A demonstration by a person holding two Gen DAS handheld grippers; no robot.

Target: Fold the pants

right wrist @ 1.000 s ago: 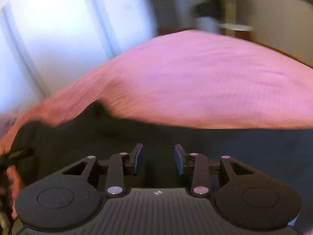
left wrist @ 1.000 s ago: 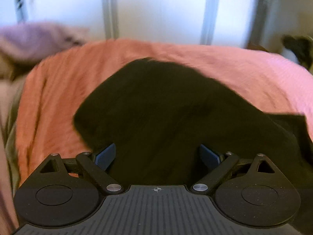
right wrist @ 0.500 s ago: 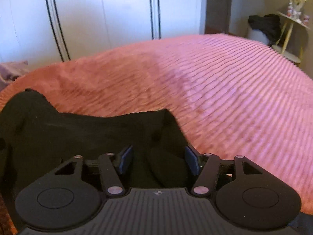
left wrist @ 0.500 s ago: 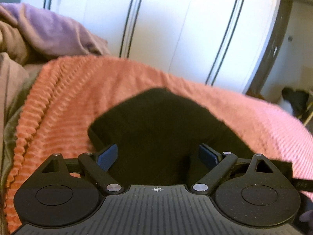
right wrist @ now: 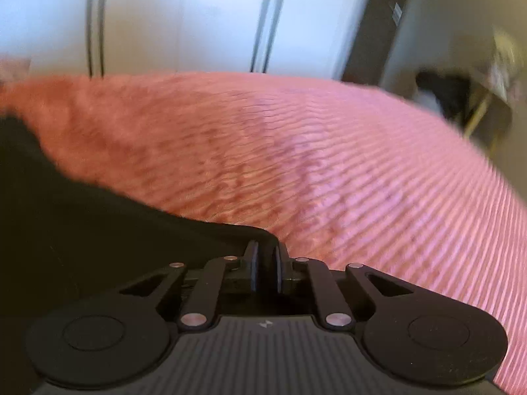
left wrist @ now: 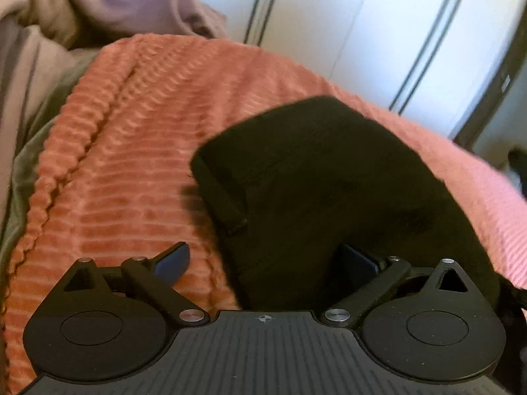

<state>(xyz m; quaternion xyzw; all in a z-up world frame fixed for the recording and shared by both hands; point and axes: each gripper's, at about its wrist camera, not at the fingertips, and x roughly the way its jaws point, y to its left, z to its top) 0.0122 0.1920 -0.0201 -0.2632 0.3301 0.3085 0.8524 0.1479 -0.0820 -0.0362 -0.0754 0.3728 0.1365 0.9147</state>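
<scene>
The black pants (left wrist: 329, 181) lie bunched on a pink ribbed bedspread (left wrist: 131, 164). My left gripper (left wrist: 265, 260) is open and low over the pants' near left edge. Its right finger is over the black cloth and its left finger is over the bedspread. In the right wrist view the pants (right wrist: 82, 223) fill the lower left, and one corner runs out to my right gripper (right wrist: 265, 263). Its jaws are closing and stand almost together, with that corner pinched between the pads. The bedspread (right wrist: 329, 164) spreads beyond.
Purple and beige bedding (left wrist: 98, 0) is heaped at the upper left. White wardrobe doors (right wrist: 197, 16) stand behind the bed. A dark bundle (right wrist: 444, 92) sits near a small table past the bed's right side. A grey-green sheet (left wrist: 29, 151) shows at the left edge.
My right gripper swept across to the pants' corner and its jaws came together on the cloth. My left gripper rolled and shifted to the pants' left edge, still open.
</scene>
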